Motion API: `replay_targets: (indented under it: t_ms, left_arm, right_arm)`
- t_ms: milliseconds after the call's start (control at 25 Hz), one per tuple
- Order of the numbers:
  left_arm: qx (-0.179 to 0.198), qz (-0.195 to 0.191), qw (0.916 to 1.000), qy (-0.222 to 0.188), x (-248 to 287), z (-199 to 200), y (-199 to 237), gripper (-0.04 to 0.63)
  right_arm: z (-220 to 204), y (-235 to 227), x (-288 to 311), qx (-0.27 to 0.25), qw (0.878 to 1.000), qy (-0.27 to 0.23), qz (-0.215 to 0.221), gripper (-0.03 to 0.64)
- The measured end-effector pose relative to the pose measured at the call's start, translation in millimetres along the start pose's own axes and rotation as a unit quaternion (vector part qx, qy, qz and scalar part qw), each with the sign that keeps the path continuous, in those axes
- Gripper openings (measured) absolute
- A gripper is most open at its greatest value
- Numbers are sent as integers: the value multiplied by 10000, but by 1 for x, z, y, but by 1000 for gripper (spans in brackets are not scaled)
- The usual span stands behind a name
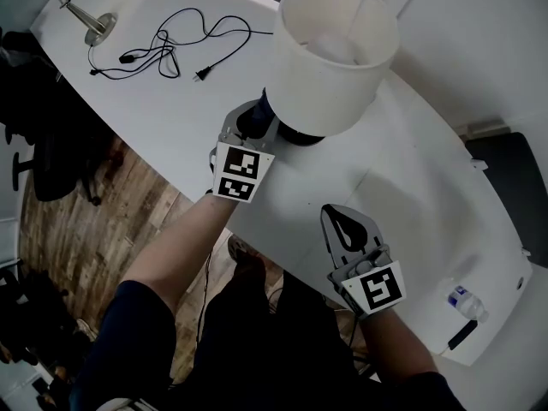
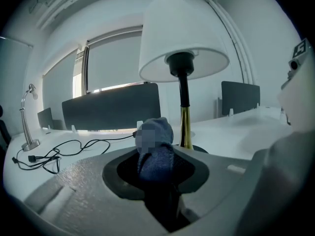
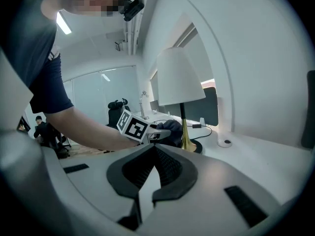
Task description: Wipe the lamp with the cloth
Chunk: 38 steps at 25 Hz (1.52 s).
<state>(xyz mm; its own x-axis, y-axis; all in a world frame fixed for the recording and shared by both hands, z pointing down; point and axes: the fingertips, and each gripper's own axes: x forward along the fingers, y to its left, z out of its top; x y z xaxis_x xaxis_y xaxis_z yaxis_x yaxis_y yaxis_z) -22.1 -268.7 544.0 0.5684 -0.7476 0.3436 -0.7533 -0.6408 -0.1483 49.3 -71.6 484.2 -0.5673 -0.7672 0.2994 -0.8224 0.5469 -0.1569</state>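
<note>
A table lamp with a white shade (image 1: 330, 54) and a dark round base (image 1: 301, 135) stands on the white table (image 1: 411, 169). My left gripper (image 1: 251, 118) is shut on a dark blue cloth (image 2: 155, 149), held close beside the base and the brass stem (image 2: 185, 127), under the shade (image 2: 182, 38). I cannot tell whether the cloth touches the lamp. My right gripper (image 1: 336, 212) hovers over the table's near edge, right of the lamp, shut with nothing in it. In the right gripper view its jaws (image 3: 153, 150) point at the lamp (image 3: 179, 77) and the cloth (image 3: 172, 129).
A black power cable (image 1: 171, 45) lies coiled on the table at the far left, beside a silver desk lamp (image 1: 90, 20). A small bottle (image 1: 467, 301) and a black pen (image 1: 461, 335) lie at the near right corner. A dark office chair (image 1: 43, 144) stands on the wooden floor.
</note>
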Motion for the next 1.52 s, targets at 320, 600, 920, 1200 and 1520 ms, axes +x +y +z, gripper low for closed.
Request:
replay_targets:
  t_ms: [320, 600, 920, 1200, 1520]
  left_arm:
    - [345, -34, 9991, 246, 31, -19, 2, 118]
    - [567, -300, 9968, 473, 36, -34, -14, 117]
    - [546, -394, 9963, 530, 26, -38, -34, 117]
    - [291, -438, 9966, 631, 17, -37, -50, 117]
    - [-92, -417, 9963, 747, 8, -35, -72, 118]
  right_arm:
    - [-21, -9, -6, 82, 9996, 267, -54, 8]
    - [-29, -12, -7, 119, 9992, 383, -21, 9]
    - [-26, -10, -6, 105, 9993, 342, 101, 8]
    - [-24, -10, -13, 126, 9992, 342, 140, 9]
    - [-17, -16, -23, 113, 9995, 258, 145, 9]
